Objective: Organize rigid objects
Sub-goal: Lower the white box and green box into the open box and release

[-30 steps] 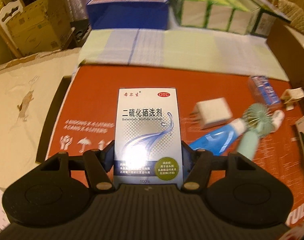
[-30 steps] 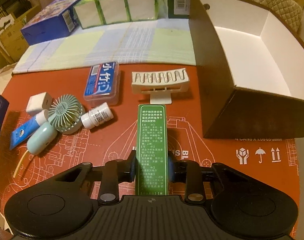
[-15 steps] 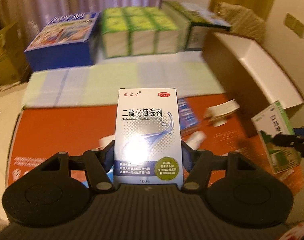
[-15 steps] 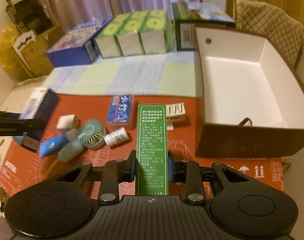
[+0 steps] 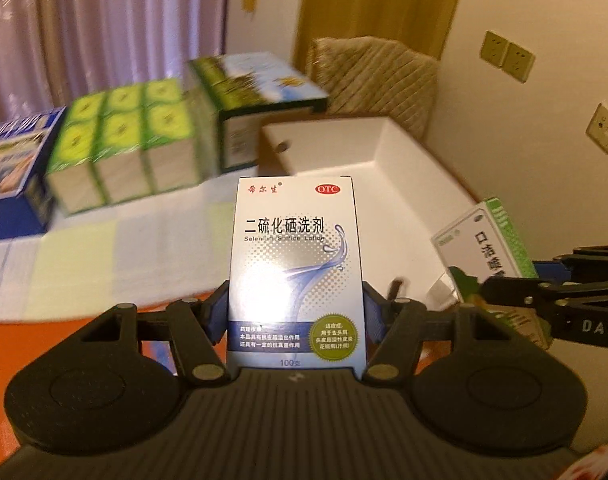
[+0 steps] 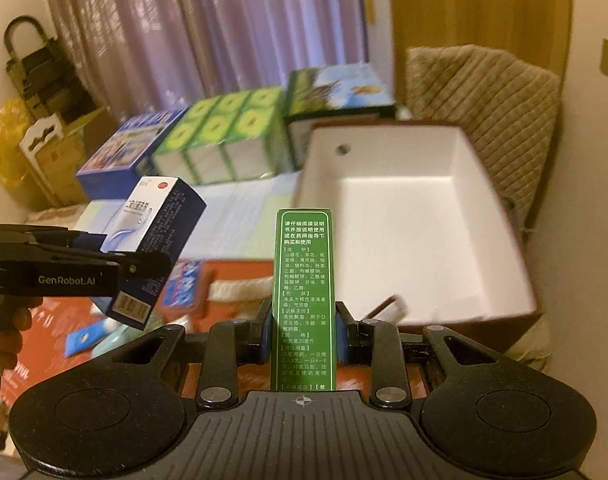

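My left gripper (image 5: 295, 314) is shut on a white and blue lotion box (image 5: 295, 264), held upright in the air. The same lotion box (image 6: 151, 236) shows at the left of the right wrist view, clamped in the left gripper (image 6: 143, 268). My right gripper (image 6: 304, 338) is shut on a narrow green medicine box (image 6: 305, 280); that green box (image 5: 486, 240) appears at the right of the left wrist view. Ahead of both stands the open brown box with a white inside (image 6: 408, 216), also seen as the white-lined box (image 5: 384, 184).
Tissue packs (image 6: 223, 136), a blue carton (image 6: 123, 156) and a green carton (image 6: 336, 96) line the back. On the red mat (image 6: 55, 320) lie a blue toothpaste box (image 6: 183, 284), a white comb-like holder (image 6: 239, 292) and a tube (image 6: 83, 338). A quilted chair (image 6: 484, 96) stands behind the box.
Both grippers rose and swung toward the open box with their boxes still gripped. The mat with the fan and small items dropped low in both views.
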Motion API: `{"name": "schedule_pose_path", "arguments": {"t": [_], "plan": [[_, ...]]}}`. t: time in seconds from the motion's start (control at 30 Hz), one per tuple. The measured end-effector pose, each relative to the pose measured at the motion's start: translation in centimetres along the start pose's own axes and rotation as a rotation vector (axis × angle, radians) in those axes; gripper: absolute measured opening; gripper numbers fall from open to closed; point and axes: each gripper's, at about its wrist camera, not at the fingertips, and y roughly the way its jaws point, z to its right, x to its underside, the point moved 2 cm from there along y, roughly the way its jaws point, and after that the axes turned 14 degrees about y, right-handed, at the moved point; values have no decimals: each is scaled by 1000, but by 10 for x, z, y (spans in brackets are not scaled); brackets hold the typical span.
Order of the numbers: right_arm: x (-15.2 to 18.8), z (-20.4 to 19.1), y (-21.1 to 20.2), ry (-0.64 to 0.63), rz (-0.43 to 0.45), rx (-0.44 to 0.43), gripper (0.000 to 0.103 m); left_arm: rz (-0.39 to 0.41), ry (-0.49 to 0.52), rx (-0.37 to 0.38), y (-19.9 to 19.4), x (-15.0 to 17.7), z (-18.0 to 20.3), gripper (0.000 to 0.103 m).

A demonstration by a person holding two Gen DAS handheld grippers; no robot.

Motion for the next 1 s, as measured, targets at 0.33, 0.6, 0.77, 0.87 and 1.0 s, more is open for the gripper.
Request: {"name": "schedule_pose_path", "arguments": {"t": [0.33, 0.6, 0.77, 0.87, 1.0], "plan": [[-64, 76, 23, 16, 43, 42, 27, -18, 6, -12, 76, -63, 54, 61], [-88, 117, 72, 30, 1, 80, 27, -122, -8, -52, 139, -75, 65, 61], [-92, 134, 103, 39, -52, 104, 27, -177, -13, -75, 166, -76, 65, 61], [-91, 139, 118, 40, -78, 118, 27, -197, -6, -82, 178, -76, 66, 61], [-90, 143, 131, 33, -102, 125, 27, -224, -5, -94, 192, -74, 66, 61]]}}
